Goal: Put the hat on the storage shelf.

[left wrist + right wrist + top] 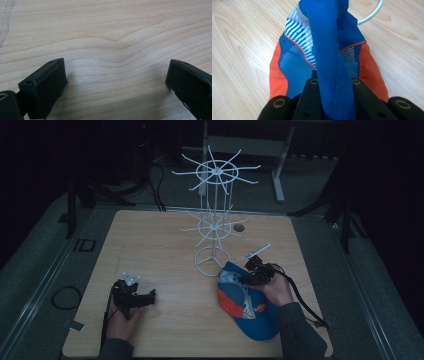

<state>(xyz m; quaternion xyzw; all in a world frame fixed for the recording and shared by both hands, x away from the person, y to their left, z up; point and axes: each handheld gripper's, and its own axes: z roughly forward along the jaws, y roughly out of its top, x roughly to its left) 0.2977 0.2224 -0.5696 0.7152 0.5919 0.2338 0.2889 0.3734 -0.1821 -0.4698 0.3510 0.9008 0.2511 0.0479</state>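
Forearms and hands enter my high view from the bottom edge. On my left, the left gripper (150, 296) lies low over the wooden tabletop (160, 240), pointing toward the middle, with bare wood around it. On my right, the right gripper (248, 275) rests on a cap (250, 312), blue with orange and white panels, which lies on the near right part of the tabletop. Just beyond the cap stands a white wire rack (215, 215): ring base, upright post, two tiers of radiating prongs. Its ring base sits just beside the cap's far edge; I cannot tell whether they touch. Dark floor and cables surround the tabletop.

Left gripper view, item by item: two black jaws, spread wide, one at each lower corner. Between them only pale wood grain. Nothing held.

Right gripper view: jaws pressed together on a fold of blue fabric, which rises between them up the middle of the frame. That fabric belongs to the cap (294, 62), so the right gripper (334, 85) is pinching the cap. Below the fold I see blue mesh, orange side panels and a blue-and-white striped patch. Cap's body rests on the tabletop (242, 50). A curve of the white rack (372, 13) base shows at top right.
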